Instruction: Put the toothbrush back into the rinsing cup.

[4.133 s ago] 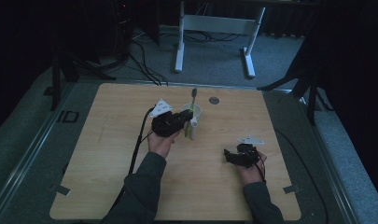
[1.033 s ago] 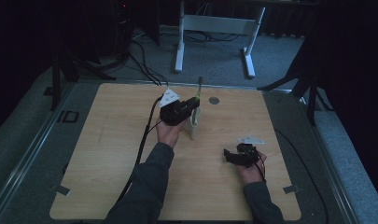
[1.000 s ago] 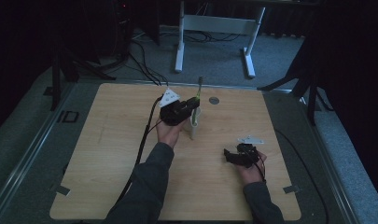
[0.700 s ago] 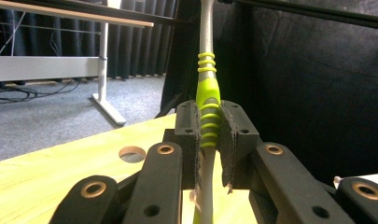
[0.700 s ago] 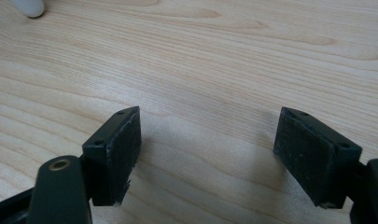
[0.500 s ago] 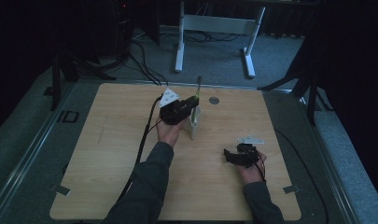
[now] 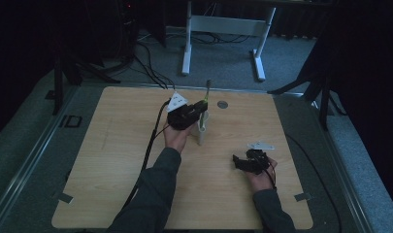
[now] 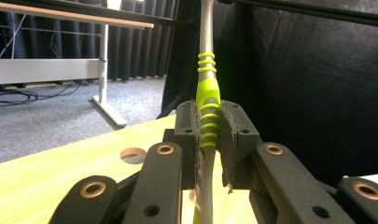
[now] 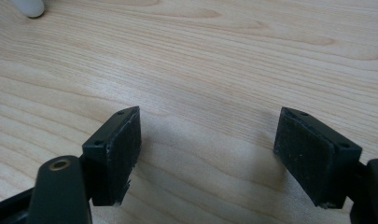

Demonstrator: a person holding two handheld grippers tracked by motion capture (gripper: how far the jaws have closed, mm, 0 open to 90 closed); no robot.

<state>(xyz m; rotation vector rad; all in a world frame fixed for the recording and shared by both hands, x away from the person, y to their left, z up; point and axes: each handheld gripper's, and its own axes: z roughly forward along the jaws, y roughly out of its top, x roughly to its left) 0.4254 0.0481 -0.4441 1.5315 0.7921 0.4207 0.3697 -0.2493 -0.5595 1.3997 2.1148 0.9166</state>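
Lifted toward 12 o'clock since four seconds ago, the left gripper (image 7: pixel 200 108) now holds steady, pinching the toothbrush (image 8: pixel 208 100) upright over the cup (image 7: pixel 203 132). Right gripper (image 7: pixel 241 162) rests spread on the worktop (image 7: pixel 111 145) at 4 o'clock. Lowering into the cup seems next.

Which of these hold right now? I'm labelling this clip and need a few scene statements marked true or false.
1. The left hand-held gripper is shut on the toothbrush. True.
2. The toothbrush lies flat on the table. False: it stands upright, over the white cup.
3. The right hand-held gripper holds the cup. False: its jaws stand open over bare wood.
4. The toothbrush handle is green and grey. True.
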